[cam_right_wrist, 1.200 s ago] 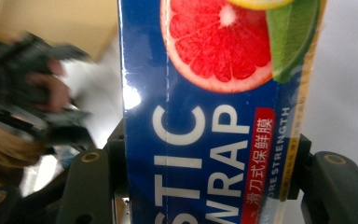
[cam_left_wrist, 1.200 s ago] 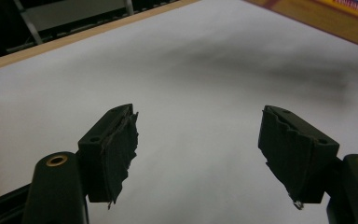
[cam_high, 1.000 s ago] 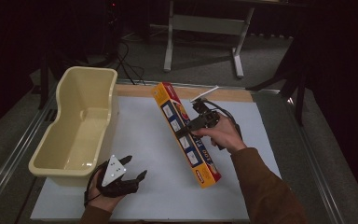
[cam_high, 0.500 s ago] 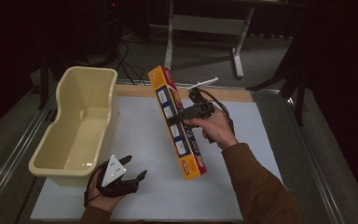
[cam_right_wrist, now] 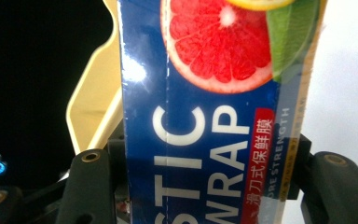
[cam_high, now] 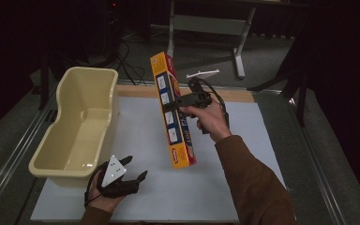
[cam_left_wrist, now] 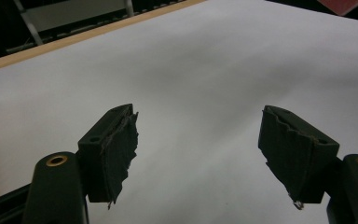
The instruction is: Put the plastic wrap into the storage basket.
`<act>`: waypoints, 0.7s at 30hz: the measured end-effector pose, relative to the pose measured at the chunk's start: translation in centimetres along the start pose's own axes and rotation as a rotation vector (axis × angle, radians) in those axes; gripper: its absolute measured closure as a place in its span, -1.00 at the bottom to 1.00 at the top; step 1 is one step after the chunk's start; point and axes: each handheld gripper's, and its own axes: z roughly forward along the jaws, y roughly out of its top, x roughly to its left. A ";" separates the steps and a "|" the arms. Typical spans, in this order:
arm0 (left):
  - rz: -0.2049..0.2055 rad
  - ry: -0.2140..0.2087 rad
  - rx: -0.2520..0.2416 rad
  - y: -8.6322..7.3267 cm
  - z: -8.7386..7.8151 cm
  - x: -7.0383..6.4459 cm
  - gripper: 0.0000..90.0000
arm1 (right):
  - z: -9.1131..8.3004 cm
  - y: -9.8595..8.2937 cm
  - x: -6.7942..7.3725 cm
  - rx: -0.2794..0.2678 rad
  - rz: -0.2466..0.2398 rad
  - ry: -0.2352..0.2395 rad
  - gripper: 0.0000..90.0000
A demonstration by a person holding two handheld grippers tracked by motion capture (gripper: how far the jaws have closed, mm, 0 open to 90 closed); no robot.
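The right claw [cam_high: 180, 104] is clamped across the middle of a long plastic wrap box [cam_high: 172, 110], one jaw on each long side, and holds it tilted in the air above the white counter [cam_high: 243, 154], just right of the cream plastic tub [cam_high: 77, 124]. In the right gripper view the box [cam_right_wrist: 205, 121] sits squarely between the jaws, with the tub's rim [cam_right_wrist: 91, 107] behind it. The likely step is carrying the box over and laying it in the tub.

To do that well, keep the grip firm at the middle so the long box does not pivot. Turn it to line up with the tub's length before lowering, since it looks too long to go in crosswise. Clear the near wall, lower the far end first, then let go low.

The left claw [cam_high: 131, 180] rests on the counter near the tub's front corner, jaws apart and empty, out of the path.
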 end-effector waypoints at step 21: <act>-0.007 -0.002 -0.015 0.1 -0.1 0.1 -0.39 | 0.7 3.3 2.4 -0.083 0.089 0.078 -0.08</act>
